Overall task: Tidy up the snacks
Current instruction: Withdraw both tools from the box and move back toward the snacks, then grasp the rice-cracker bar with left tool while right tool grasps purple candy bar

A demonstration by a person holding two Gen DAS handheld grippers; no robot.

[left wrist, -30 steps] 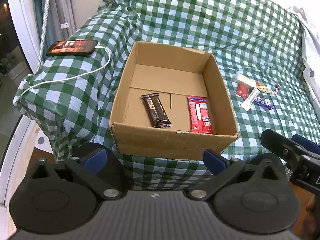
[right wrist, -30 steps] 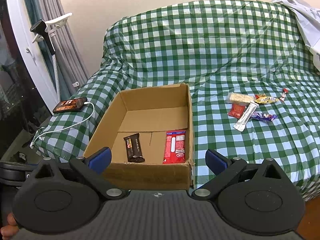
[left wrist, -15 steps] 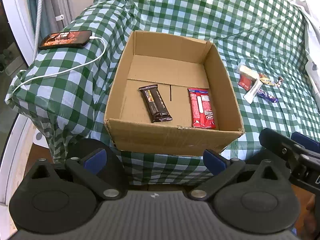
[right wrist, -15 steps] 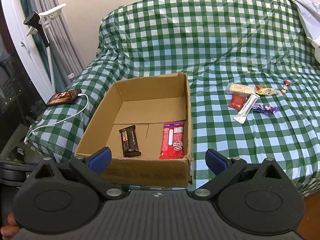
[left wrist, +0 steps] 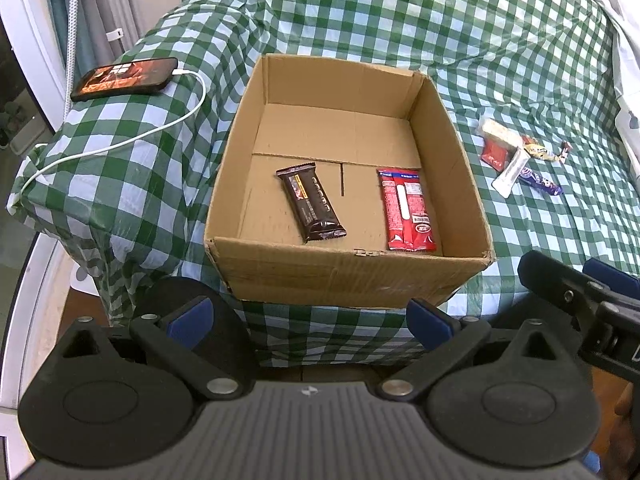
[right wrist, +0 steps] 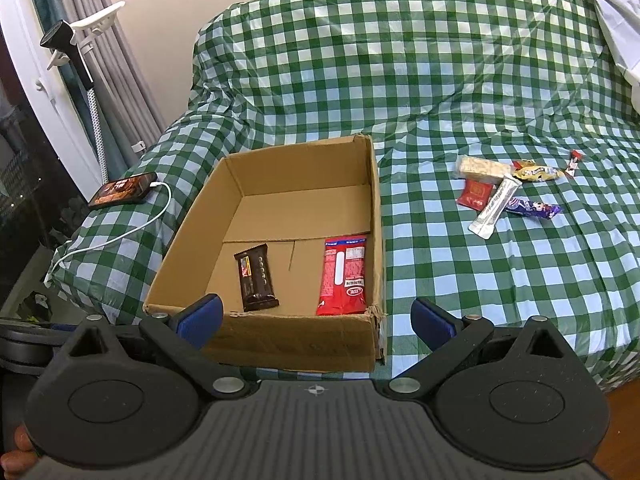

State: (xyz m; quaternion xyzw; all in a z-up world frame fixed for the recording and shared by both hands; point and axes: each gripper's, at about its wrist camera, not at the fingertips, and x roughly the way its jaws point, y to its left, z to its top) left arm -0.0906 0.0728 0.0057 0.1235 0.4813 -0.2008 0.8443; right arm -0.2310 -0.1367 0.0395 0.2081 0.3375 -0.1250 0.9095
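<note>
An open cardboard box (left wrist: pixel 452 136) (right wrist: pixel 376 216) sits on the green checked bed. Inside lie a dark brown bar (left wrist: pixel 310 202) (right wrist: pixel 257 278) and a red packet (left wrist: pixel 406 209) (right wrist: pixel 344 276). A small pile of loose snacks (left wrist: pixel 516 160) (right wrist: pixel 500 192) lies on the cover to the box's right: a pale bar, a red sachet, a white stick, a purple and a yellow wrapper. My left gripper (left wrist: pixel 308 316) is open and empty, in front of the box's near wall. My right gripper (right wrist: pixel 316 320) is open and empty, at the box's near right corner.
A phone (left wrist: pixel 124 78) (right wrist: pixel 122 190) on a white charging cable (left wrist: pixel 120 142) lies at the bed's left corner. Curtains and a white stand (right wrist: pixel 80 52) are at the left. White cloth (right wrist: pixel 616 20) lies at the far right. The right gripper's body (left wrist: pixel 580 300) shows at the left view's right edge.
Both grippers have moved a little forward and up, so the box looks closer and is seen more from above. Both stay open and empty. No snack has moved.
</note>
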